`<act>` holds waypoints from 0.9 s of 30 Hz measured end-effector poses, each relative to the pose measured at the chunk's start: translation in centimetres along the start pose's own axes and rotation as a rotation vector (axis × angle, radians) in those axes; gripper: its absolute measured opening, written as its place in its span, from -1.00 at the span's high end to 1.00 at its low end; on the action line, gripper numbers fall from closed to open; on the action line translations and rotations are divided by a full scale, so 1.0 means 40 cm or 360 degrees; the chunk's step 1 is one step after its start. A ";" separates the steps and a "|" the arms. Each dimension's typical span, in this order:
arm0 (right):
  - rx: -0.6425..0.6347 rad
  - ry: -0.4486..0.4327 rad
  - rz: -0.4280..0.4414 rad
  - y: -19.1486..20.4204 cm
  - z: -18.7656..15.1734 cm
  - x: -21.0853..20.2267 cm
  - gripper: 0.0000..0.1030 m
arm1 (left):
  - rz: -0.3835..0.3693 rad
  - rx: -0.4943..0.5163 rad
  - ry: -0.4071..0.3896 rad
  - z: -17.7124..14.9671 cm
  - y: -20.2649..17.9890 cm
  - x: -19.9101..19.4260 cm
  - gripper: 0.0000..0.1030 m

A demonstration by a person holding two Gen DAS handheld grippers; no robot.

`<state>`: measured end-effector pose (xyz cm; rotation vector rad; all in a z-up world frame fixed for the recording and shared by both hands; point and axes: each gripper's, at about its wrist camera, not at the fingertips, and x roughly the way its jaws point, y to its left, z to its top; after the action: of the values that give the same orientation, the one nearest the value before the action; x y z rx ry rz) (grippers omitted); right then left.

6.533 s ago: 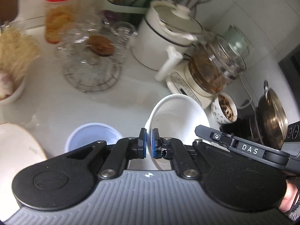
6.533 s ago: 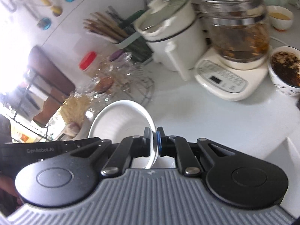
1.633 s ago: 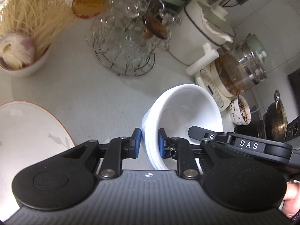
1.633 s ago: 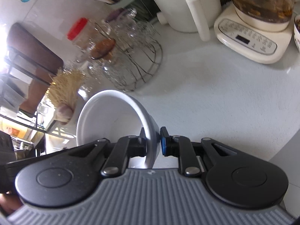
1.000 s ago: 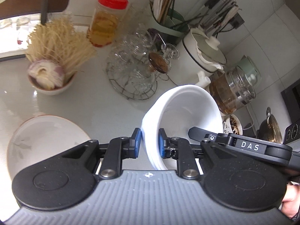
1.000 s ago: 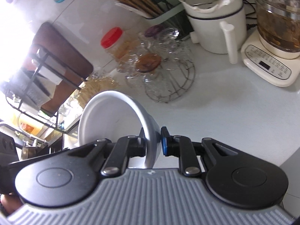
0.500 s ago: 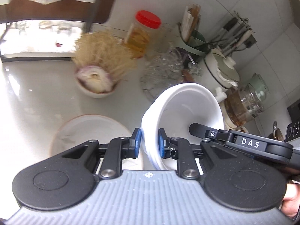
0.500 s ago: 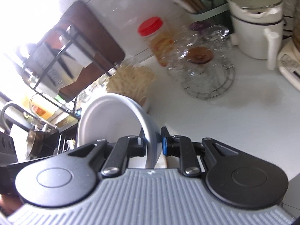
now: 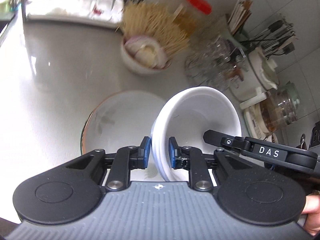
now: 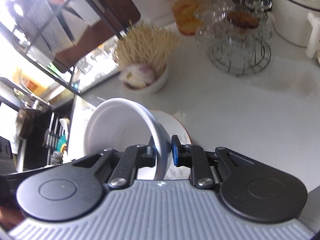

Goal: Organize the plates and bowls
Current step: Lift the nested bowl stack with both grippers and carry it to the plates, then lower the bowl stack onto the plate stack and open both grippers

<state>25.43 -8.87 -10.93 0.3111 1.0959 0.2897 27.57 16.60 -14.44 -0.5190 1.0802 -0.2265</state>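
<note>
left gripper [image 9: 159,152]: jaws clamped on the near wall of the white bowl [image 9: 200,120], one blue pad outside the rim, one inside. right gripper [image 10: 163,153]: jaws likewise pinched on the opposite wall of the same bowl [image 10: 120,128]. both held; neither nearer than the other.

white bowl: carried in the air, tipped, mouth facing toward 1 o'clock in the left wrist view and toward 10 o'clock in the right wrist view. what looked like layered rims at the left pads suggested more than one bowl nested; could not tell for sure.

plate [image 9: 120,120]: flat on the counter [image 9: 50,70], leaf pattern, thin brown edge, lying at 10 to 11 o'clock of the left fingers, directly under and just beyond the bowl; seen at 1 o'clock of the right fingers [image 10: 176,126]. judged the landing spot: bowl needed levelling, then lowering onto it. nothing stood between.

beyond, 12 o'clock: small bowl of garlic and dry noodles [image 9: 148,58], near the plate, the closest thing to clip.
1 o'clock: wire rack of glasses [image 9: 212,68], red-lidded jar [image 9: 192,16], white pot [image 9: 262,70], well apart.
</note>
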 end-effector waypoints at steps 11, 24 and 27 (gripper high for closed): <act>-0.0015 0.0085 -0.0029 0.021 -0.018 0.103 0.62 | 0.0074 0.0007 0.0075 -0.002 0.082 0.060 0.55; -0.0024 0.0125 -0.0131 0.025 -0.023 0.150 0.63 | 0.0079 0.0036 0.0140 -0.005 0.090 0.109 0.55; -0.0005 0.0125 -0.0150 0.018 -0.027 0.155 0.63 | 0.0086 0.0057 0.0153 -0.012 0.083 0.121 0.55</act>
<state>27.04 -5.76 -16.19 0.2464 1.1835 0.2211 29.16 17.28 -20.09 -0.4496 1.1799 -0.2247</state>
